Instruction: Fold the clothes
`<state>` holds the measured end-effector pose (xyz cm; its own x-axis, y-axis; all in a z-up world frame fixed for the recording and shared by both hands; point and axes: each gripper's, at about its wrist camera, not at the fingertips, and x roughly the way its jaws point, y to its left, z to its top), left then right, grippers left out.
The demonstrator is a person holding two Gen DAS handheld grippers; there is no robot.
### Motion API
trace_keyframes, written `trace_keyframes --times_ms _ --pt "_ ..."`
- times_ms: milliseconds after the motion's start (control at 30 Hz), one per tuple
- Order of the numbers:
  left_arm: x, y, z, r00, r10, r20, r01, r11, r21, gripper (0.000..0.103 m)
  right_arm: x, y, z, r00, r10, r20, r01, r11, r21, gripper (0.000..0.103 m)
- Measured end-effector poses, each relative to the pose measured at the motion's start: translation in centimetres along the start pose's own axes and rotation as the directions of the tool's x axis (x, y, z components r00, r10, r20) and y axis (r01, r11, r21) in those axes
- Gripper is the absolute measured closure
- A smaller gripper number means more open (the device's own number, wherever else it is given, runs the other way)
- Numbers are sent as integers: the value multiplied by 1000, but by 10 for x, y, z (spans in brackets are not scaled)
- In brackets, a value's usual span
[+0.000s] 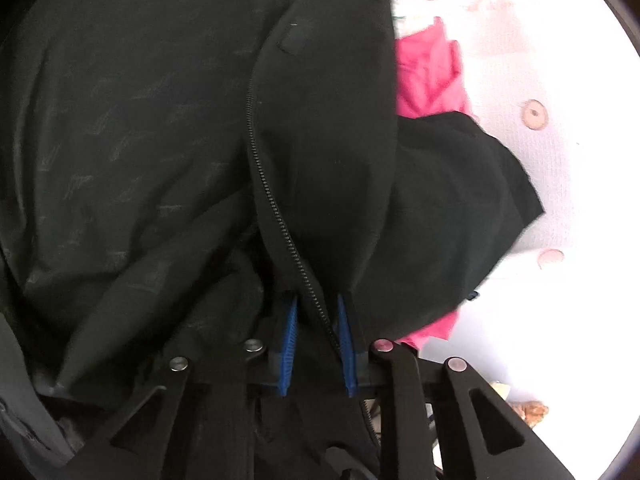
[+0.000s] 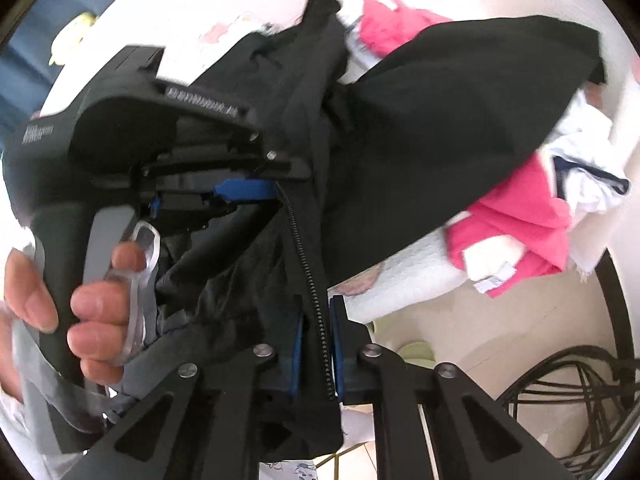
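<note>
A black zip-up jacket [image 1: 140, 120] fills most of the left wrist view, its zipper running down the middle. My left gripper [image 1: 317, 300] is shut on the jacket's zipper edge, blue pads pressed on either side of the teeth. In the right wrist view the same jacket [image 2: 304, 120] hangs bunched between both tools. My right gripper [image 2: 318, 312] is shut on the zipper edge lower down. The left gripper [image 2: 276, 190] shows there too, held by a person's hand [image 2: 104, 304], clamping the jacket higher up.
A white bedspread [image 1: 540, 60] with a pale pink pattern lies under the clothes. A pink garment [image 2: 520, 216] and a white garment [image 2: 588, 184] lie to the right near the bed's edge. Black cables [image 2: 580, 392] sit on the floor beyond that edge.
</note>
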<state>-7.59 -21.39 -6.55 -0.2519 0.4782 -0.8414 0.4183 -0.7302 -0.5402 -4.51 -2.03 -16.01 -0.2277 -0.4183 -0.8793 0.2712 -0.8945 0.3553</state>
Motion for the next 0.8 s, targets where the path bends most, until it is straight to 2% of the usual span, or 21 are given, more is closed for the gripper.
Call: trace_keyframes --times_ms 167,433,500,633,800 --pt "-2 -30 -11 1000 -12 -16 13 999 52 86 -14 -16 -6 1000 9 -13 -8 999 49 94" --pt "30 -72 -30 997 69 -42 -63 989 134 86 -21 -31 -28 996 -43 -74 52 992 119 94" --pt "40 -74 -34 995 83 -48 -75 985 153 86 -19 -40 -33 994 -50 -92 62 989 137 94" --pt "60 -68 -37 995 67 -75 -52 983 178 86 -7 -53 -41 991 -43 -124 65 981 183 93" --pt "60 -62 -40 998 54 -37 -43 967 251 86 8 -50 -47 988 -79 -130 102 978 180 93"
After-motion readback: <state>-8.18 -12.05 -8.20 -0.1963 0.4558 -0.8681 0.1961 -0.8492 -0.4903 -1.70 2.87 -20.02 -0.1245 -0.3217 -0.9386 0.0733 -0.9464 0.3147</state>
